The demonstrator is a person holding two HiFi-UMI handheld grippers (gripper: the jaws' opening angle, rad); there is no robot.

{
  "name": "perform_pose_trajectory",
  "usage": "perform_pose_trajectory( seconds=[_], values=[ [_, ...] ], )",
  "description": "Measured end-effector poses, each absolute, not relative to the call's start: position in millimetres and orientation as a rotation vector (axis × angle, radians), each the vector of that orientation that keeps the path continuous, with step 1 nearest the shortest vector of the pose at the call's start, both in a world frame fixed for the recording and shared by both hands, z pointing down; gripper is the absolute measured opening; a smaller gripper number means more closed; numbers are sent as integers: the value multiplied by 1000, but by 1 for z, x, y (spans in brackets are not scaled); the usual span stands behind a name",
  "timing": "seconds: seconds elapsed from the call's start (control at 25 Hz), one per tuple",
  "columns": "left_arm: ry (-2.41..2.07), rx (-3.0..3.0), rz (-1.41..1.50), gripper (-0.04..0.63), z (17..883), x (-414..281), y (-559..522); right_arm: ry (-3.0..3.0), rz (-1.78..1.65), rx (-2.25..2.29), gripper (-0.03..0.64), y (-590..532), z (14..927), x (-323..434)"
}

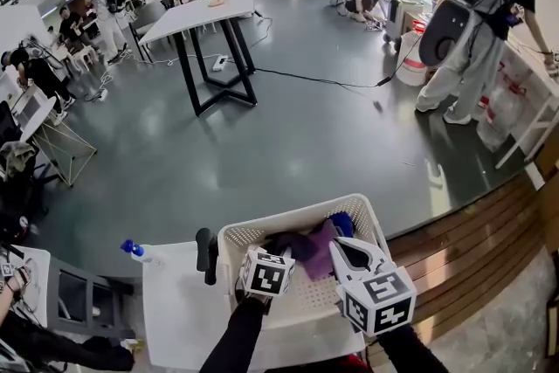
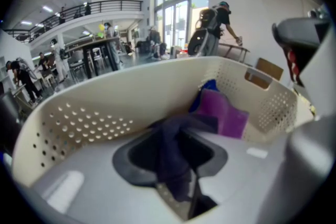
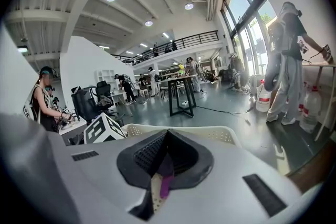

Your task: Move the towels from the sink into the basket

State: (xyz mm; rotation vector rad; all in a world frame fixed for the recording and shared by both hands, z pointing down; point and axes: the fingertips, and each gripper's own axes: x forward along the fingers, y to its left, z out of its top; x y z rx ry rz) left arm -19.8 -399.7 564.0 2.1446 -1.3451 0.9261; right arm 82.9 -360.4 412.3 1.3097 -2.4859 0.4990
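Dark towel hangs lengthwise through left gripper (over basket)

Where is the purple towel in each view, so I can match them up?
Head view: purple towel at bottom centre, inside the basket.
Left gripper view: right of centre, against the basket's far wall.
Right gripper view: only a thin sliver of purple at low centre, probably the same towel.
Shared landmark: the cream perforated basket, whose rim shows in all three.
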Motion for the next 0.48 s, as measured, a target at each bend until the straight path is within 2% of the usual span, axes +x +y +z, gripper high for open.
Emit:
perform_pose_trajectory(
  seconds=[0.48],
  values=[
    [-1481, 2323, 660, 129, 482, -17, -399, -2495, 496, 1355, 8, -352, 404, 82]
  ],
)
